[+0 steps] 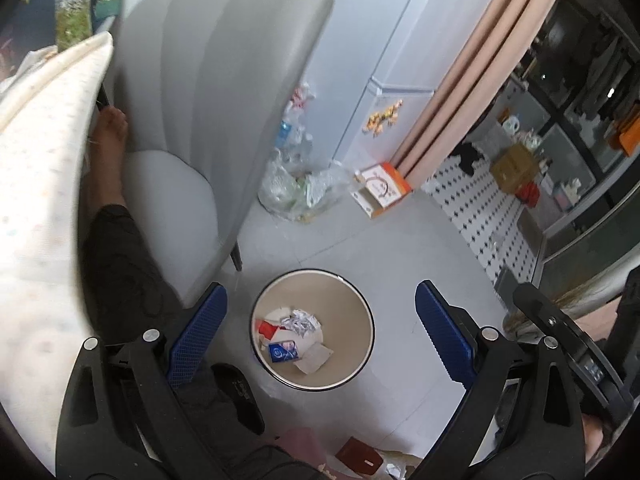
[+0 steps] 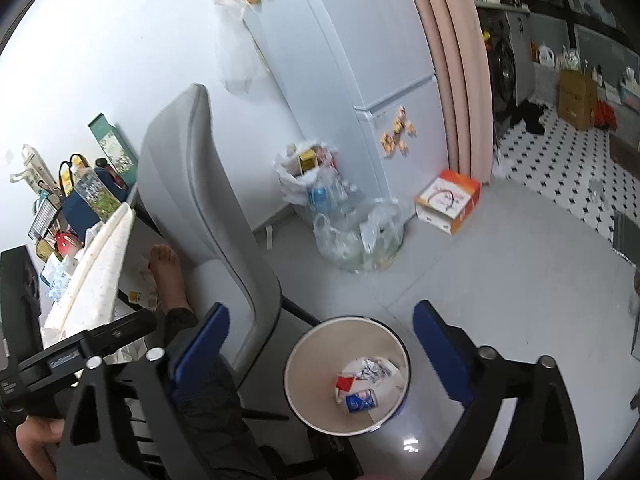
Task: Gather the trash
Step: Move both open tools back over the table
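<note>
Hovering above the waste bin (image 1: 313, 329): left gripper (image 1: 320, 336) and right gripper (image 2: 322, 354), both spread wide, nothing between the blue pads, bin framed in each gap.

Inside the bin: crumpled paper (image 1: 301, 319), a red scrap (image 1: 266, 327), a blue packet (image 1: 283, 351), a flat white sheet (image 1: 314, 358). Judged status: several pieces deposited; collection partly done.

Nearer than the bin, at the bottom edge of the left view: a red-brown carton (image 1: 360, 458) and pale scraps (image 1: 394, 468) on the floor. Likely remaining trash; unconfirmed.

Left of the bin: a black slipper (image 1: 236, 392), a dark trouser leg (image 1: 120, 272) and bare foot (image 1: 112, 128), a grey chair (image 1: 208, 100) with one leg just beside the bin rim. Obstruction to any low reach on that side.

Beyond the bin: clear plastic bags of bottles (image 2: 356, 232) against the white fridge (image 2: 360, 80), an orange-and-white box (image 2: 448, 202) beside them, a pink curtain (image 2: 456, 80), then black-and-white tiled floor (image 2: 560, 184). Open floor between bin and bags; no obstacle there.
</note>
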